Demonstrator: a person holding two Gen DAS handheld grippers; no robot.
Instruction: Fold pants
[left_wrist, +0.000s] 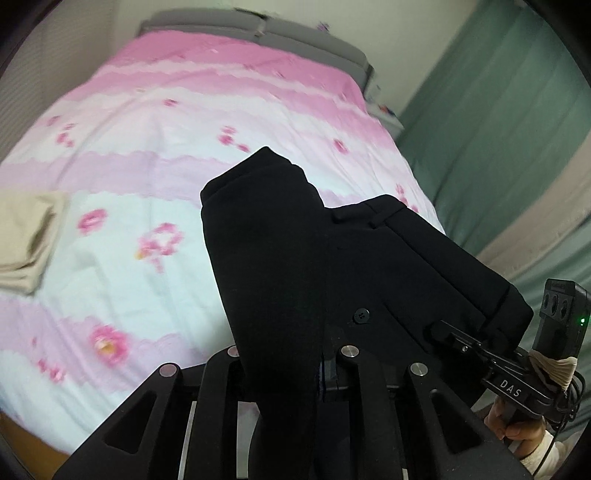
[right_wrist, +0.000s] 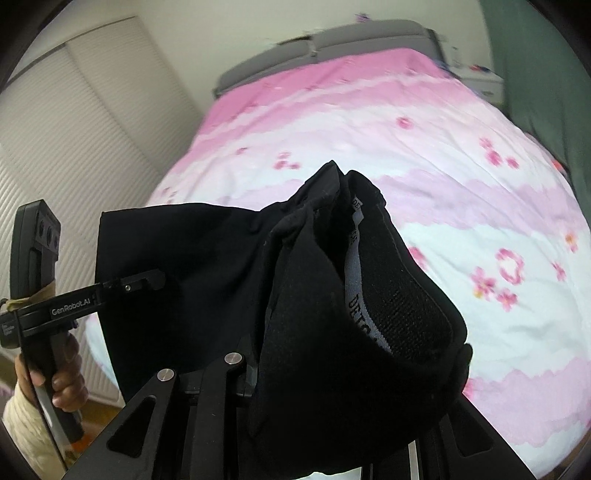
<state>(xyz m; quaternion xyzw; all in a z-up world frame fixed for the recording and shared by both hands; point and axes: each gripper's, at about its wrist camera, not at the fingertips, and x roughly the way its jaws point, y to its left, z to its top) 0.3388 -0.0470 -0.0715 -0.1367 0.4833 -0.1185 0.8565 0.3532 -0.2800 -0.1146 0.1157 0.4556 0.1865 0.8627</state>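
Note:
Black pants (left_wrist: 280, 236) hang in the air above the bed, held at the waist between both grippers. In the left wrist view the cloth drapes over my left gripper (left_wrist: 291, 354) and hides its fingers; a waist button (left_wrist: 361, 315) shows. My right gripper (left_wrist: 448, 338) is at the lower right there, shut on the waistband edge. In the right wrist view the pants (right_wrist: 207, 266) cover my right gripper (right_wrist: 314, 350), with the grey inner waistband (right_wrist: 356, 280) turned out. My left gripper (right_wrist: 147, 282) is shut on the waist's left edge.
A bed with a pink and white floral cover (left_wrist: 155, 122) lies below and ahead. A folded beige garment (left_wrist: 26, 236) sits on its left side. A grey headboard (left_wrist: 258, 29) stands behind, green curtains (left_wrist: 509, 122) on the right, and white louvred doors (right_wrist: 74, 122) on the left.

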